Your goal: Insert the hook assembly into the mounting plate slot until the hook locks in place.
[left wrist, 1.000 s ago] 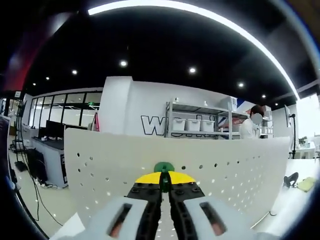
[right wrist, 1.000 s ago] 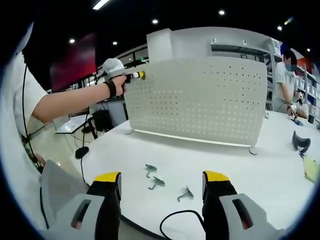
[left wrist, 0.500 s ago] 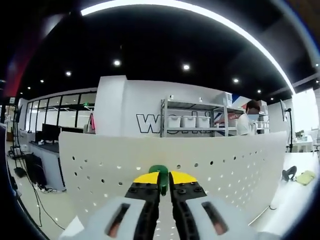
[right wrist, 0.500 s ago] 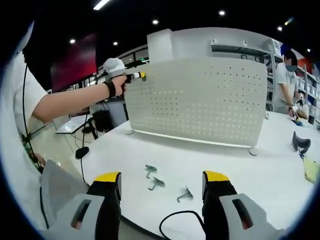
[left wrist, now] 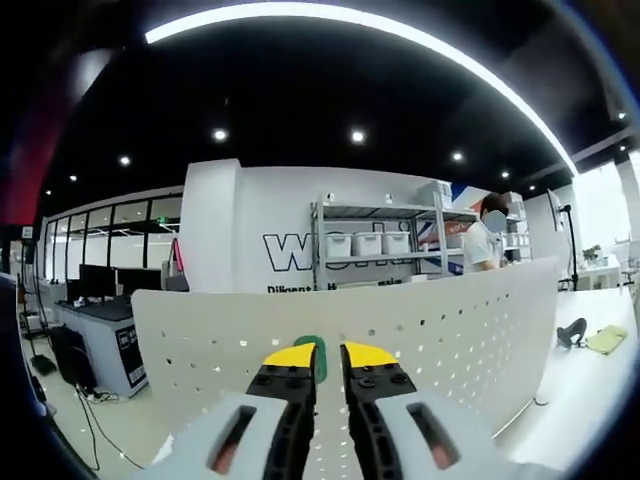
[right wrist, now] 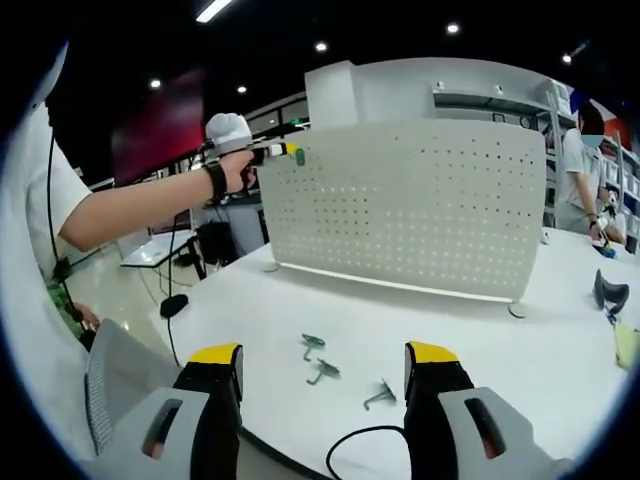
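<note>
L gripper (left wrist: 318,357) pinches green hook (left wrist: 311,350) at pegboard (right wrist: 400,210) top-left edge. R gripper (right wrist: 322,362) spread wide over 3 loose hooks (right wrist: 322,371), table (right wrist: 500,350) open around.

An open-plan lab or workshop floor inside an office building is being shown — a dark ceiling (left wrist: 300,90) is being lit by recessed spotlights and a long light strip (left wrist: 400,35). Metal shelving (left wrist: 375,245) is being used for white storage bins against a white wall with large lettering (left wrist: 290,250). Glass-walled rooms (left wrist: 100,235) with desks and monitors are being seen at one side. A wide white worktable (right wrist: 480,340) is being used as a bench — a perforated white panel (right wrist: 420,200) is standing on it.
</note>
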`<state>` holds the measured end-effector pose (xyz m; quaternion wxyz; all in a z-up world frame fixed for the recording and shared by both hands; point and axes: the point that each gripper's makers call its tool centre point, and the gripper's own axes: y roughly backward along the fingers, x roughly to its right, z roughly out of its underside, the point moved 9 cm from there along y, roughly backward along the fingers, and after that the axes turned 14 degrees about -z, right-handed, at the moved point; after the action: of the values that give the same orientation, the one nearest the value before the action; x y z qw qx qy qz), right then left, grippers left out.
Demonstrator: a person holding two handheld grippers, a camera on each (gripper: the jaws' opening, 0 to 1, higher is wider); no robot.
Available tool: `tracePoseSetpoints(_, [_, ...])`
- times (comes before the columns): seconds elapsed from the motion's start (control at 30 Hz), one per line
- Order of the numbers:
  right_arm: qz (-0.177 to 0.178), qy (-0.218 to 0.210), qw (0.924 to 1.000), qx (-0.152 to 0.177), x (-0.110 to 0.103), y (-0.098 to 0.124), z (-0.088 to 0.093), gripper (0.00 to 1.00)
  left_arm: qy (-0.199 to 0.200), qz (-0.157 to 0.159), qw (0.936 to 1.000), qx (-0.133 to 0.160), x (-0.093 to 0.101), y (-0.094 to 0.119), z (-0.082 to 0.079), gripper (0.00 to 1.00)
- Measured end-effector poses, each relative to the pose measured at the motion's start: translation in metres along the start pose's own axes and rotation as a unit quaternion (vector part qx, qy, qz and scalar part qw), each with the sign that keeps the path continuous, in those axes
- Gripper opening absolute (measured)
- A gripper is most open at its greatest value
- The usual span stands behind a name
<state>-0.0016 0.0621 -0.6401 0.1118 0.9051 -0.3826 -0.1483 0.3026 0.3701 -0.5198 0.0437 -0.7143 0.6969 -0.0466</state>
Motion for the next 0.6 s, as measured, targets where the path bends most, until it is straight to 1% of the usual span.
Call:
tracePoseSetpoints(0.17, [-0.01,0.002,0.9999,0.004,-0.003,-0.001,0.001,0.66,-0.009,0.007,0.9999,-0.005,-0.003,0.016,0.0,0.12])
tracePoseSetpoints(0.2, [-0.012,0.001,0.9999,0.007,-0.003,-0.002,0.001,0.66,-0.017,0.008,0.9998,-0.005,-0.003,0.022,0.0,0.12])
tracePoseSetpoints(0.27, [-0.017,0.002,0.9998,0.009,-0.003,-0.002,0.002,0.66,-0.019,0.014,0.9997,-0.006,-0.003,0.03,0.001,0.13])
tracePoseSetpoints(0.33, [-0.024,0.004,0.9997,0.006,-0.004,-0.003,0.003,0.66,-0.018,0.022,0.9995,-0.012,-0.002,0.038,0.005,0.14])
tracePoseSetpoints(0.43, [-0.032,0.008,0.9994,0.006,-0.004,-0.003,0.003,0.66,-0.025,0.025,0.9992,-0.019,0.0,0.05,0.01,0.14])
tracePoseSetpoints(0.6, [-0.036,0.01,0.9992,0.012,-0.002,-0.003,0.002,0.66,-0.026,0.047,0.9979,-0.036,0.009,0.072,0.022,0.15])
